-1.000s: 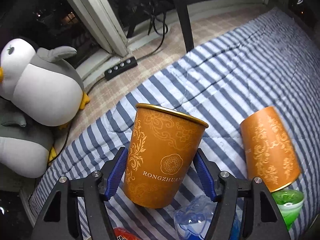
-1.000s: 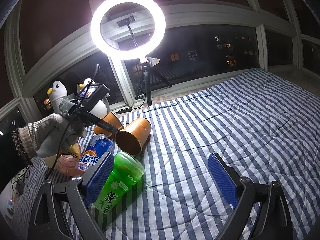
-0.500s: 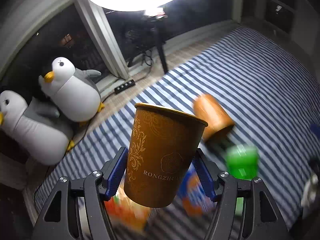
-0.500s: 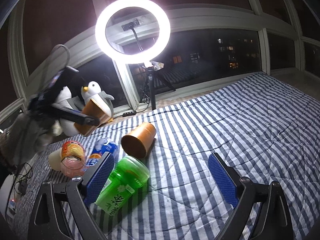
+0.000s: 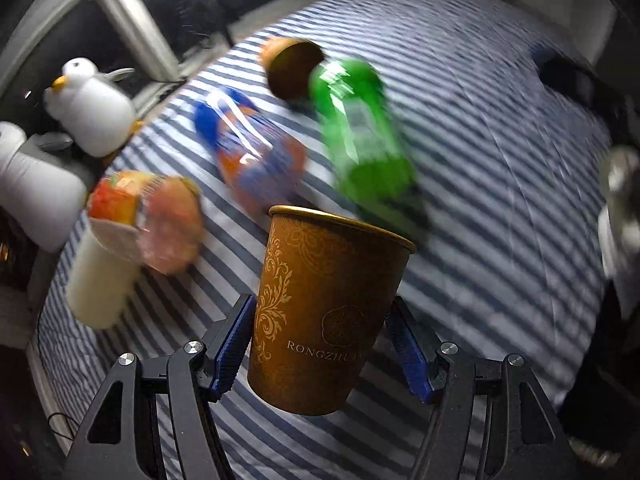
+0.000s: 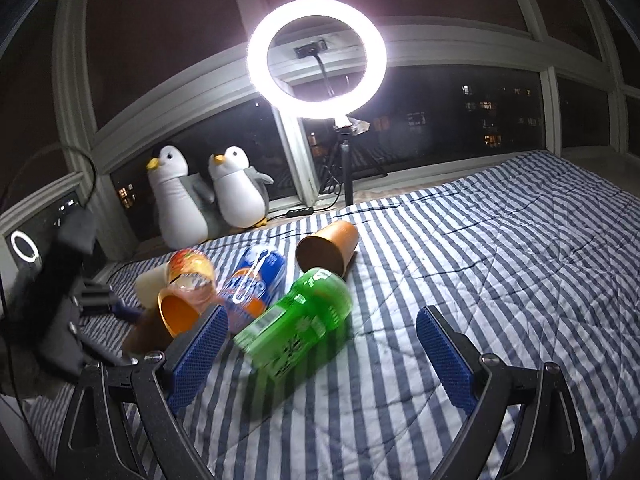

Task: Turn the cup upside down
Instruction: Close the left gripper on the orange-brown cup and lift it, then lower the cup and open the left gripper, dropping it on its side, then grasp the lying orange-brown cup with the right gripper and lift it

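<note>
My left gripper (image 5: 320, 344) is shut on an orange paper cup (image 5: 328, 312) with gold scrollwork and "RONGZHU" lettering, held above the striped bed with its rim pointing away from me. In the right wrist view that cup (image 6: 172, 320) shows at the left, open mouth facing the camera, in the left gripper (image 6: 100, 300). A second orange cup (image 6: 326, 248) lies on its side on the bed, also in the left wrist view (image 5: 292, 64). My right gripper (image 6: 320, 356) is open and empty over the bed.
A green bottle (image 6: 296, 320), a blue and orange bottle (image 6: 256, 280) and a pink-topped white bottle (image 6: 188, 276) lie on the striped quilt (image 6: 500, 280). Two plush penguins (image 6: 236, 192) sit by the window. A ring light (image 6: 316, 56) on a tripod stands behind.
My left gripper has swung with the cup from near the penguins to low at the bed's left, now looking down over the bottles. The right gripper has drifted slightly and stays open.
</note>
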